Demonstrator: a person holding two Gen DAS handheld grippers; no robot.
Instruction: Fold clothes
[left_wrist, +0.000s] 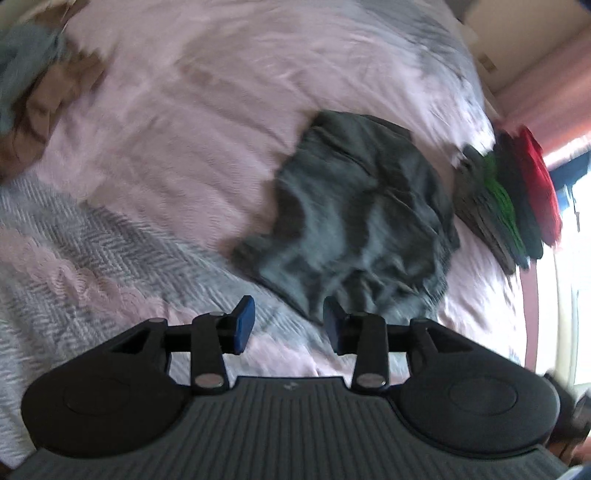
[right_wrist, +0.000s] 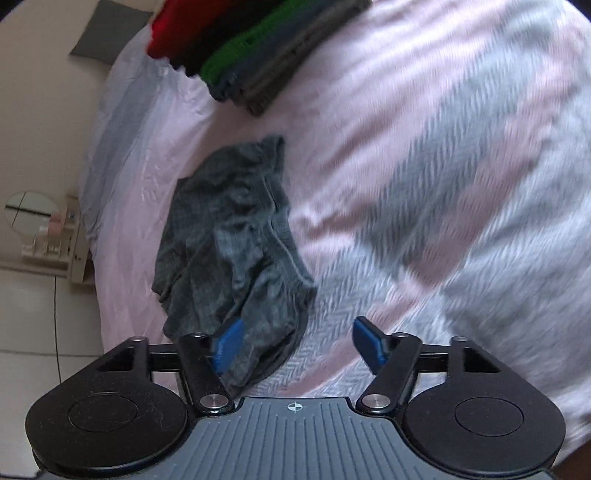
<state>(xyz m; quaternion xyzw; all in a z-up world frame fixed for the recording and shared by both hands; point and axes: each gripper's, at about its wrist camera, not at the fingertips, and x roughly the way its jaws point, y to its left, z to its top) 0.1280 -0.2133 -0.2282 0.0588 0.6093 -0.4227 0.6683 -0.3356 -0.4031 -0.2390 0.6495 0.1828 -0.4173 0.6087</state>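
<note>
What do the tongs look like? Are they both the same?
Nearly the same. The left tongs and the right tongs each have two blue pads on black arms held by shiny silver pins, two big round black side pieces, and a ribbed grey middle plate. The right plate has a small white crosshair mark; the left has a fainter, unclear mark. No cables or sleeves show.

Right claw (right_wrist: 297, 341), jaws apart, above crumpled grey garment (right_wrist: 236, 236) on pink-grey bedspread (right_wrist: 424, 166), folded stack (right_wrist: 251, 48) beyond.

The bed (left_wrist: 155, 122) is viewed steeply from above by both wrist cameras; the crumpled grey garment (left_wrist: 362, 225) and folded stack (right_wrist: 243, 44) are shared.
</note>
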